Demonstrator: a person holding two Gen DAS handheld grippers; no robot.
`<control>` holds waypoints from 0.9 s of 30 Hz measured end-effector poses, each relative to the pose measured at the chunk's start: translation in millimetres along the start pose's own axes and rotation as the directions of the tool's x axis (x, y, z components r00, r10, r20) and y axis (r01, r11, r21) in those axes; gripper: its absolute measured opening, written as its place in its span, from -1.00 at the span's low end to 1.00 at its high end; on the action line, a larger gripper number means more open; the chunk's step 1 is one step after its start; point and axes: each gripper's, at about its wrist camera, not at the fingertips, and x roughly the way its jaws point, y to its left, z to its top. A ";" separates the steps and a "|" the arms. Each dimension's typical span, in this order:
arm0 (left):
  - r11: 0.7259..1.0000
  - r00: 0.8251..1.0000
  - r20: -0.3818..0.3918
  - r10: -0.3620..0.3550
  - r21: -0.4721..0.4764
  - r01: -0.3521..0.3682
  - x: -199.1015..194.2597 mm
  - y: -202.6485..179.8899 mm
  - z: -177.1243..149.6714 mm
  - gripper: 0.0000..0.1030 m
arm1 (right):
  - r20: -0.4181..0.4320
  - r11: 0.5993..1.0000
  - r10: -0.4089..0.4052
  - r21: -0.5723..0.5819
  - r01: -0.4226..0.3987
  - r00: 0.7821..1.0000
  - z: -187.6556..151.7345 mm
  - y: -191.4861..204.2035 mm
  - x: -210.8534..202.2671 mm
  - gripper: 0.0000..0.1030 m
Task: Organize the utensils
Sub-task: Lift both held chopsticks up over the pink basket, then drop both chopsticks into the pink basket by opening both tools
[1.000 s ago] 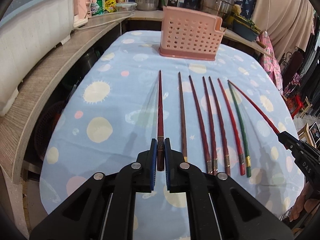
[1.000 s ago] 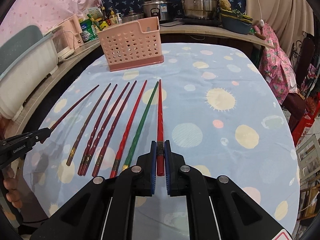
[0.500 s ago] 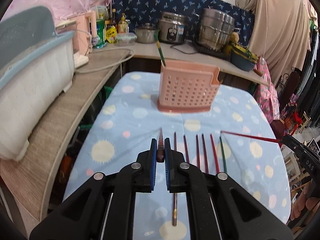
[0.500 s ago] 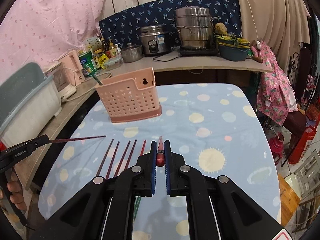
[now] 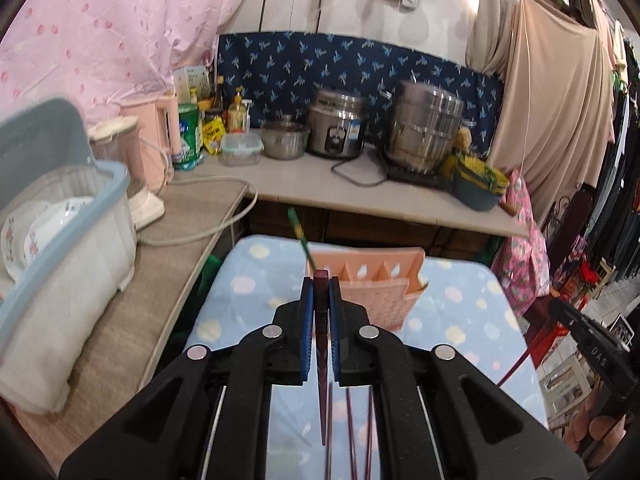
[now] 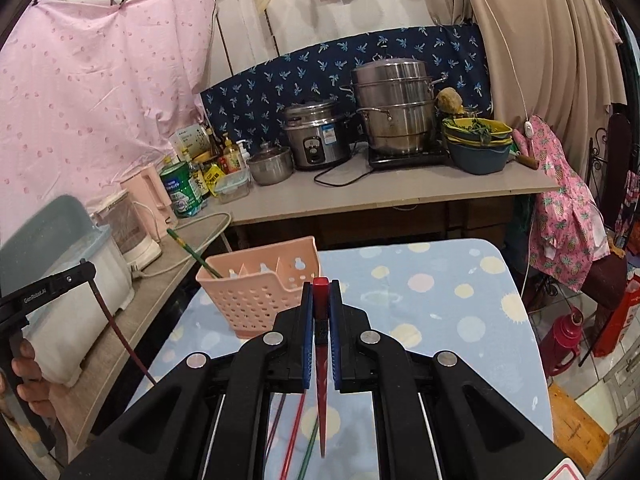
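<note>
My left gripper (image 5: 320, 286) is shut on a dark red chopstick (image 5: 322, 380) that hangs tip-down between the blue pads. My right gripper (image 6: 321, 288) is shut on a bright red chopstick (image 6: 321, 384), also hanging tip-down. Both are raised above the table, short of the pink perforated utensil basket (image 5: 380, 292) (image 6: 256, 300), which holds one green chopstick (image 5: 301, 240) (image 6: 192, 252) leaning left. Several chopsticks (image 5: 352, 432) (image 6: 294, 436) still lie on the blue dotted tablecloth (image 6: 440, 304) below. The other gripper shows at each view's edge, with its chopstick dangling.
A grey counter (image 6: 400, 196) behind the table carries steel pots (image 6: 394, 104), a rice cooker, bottles and bowls. A white and blue dish tub (image 5: 60, 240) stands on the left shelf beside a pink kettle. A pink garment (image 6: 560, 200) hangs at right.
Both grippers have lifted their chopsticks off the tablecloth and risen toward the basket; the chopsticks swung from lying forward to hanging tip-down. The views tilted up from the table.
</note>
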 end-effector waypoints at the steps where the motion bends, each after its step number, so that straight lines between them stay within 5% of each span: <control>1: 1.000 1.000 0.015 -0.004 -0.004 0.004 -0.4 -0.7 8.7 -0.86 | 0.014 1.000 0.007 0.003 -0.007 1.000 9.4 0.6 1.9 -0.86; 15: 1.000 0.985 0.174 0.006 -0.022 -0.003 27.8 -15.4 109.4 -0.87 | 0.156 0.998 0.069 -0.011 -0.068 0.985 116.2 35.9 42.5 -0.86; 22: 1.000 0.987 0.159 0.016 -0.010 -0.014 55.0 -18.3 119.3 -0.87 | 0.150 0.996 0.091 -0.018 -0.090 0.985 136.6 52.7 74.4 -0.86; 27: 1.000 0.993 0.116 0.015 -0.018 -0.013 76.7 -13.9 108.9 -0.87 | 0.091 0.995 0.100 -0.030 -0.098 0.991 120.5 57.3 104.5 -0.86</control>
